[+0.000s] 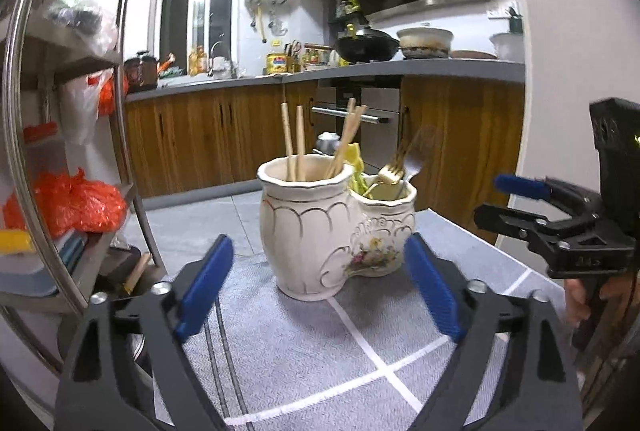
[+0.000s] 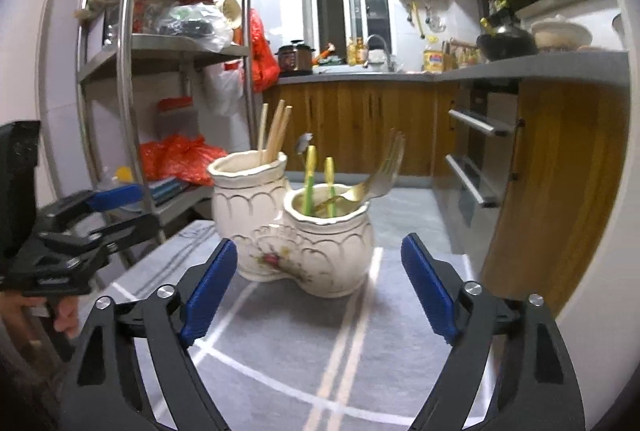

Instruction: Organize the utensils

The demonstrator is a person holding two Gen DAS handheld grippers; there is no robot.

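Observation:
A cream double-pot ceramic holder [image 1: 320,231] stands on the grey cloth-covered table [image 1: 320,351]; it also shows in the right wrist view [image 2: 296,243]. Wooden chopsticks [image 1: 298,141] [image 2: 274,129] stand in the taller pot. A gold fork [image 1: 394,167] [image 2: 376,175] and yellow-green handled utensils [image 2: 310,175] sit in the lower pot. My left gripper [image 1: 318,295] is open and empty just in front of the holder. My right gripper [image 2: 316,291] is open and empty, also just in front of it; it shows at the right of the left wrist view [image 1: 520,199].
A steel shelf rack [image 2: 132,71] with bags and boxes stands left of the table. Wooden cabinets and a grey counter [image 1: 360,71] with a wok run along the back. An oven handle [image 2: 476,123] is at the right. The left gripper shows at the left edge [image 2: 100,211].

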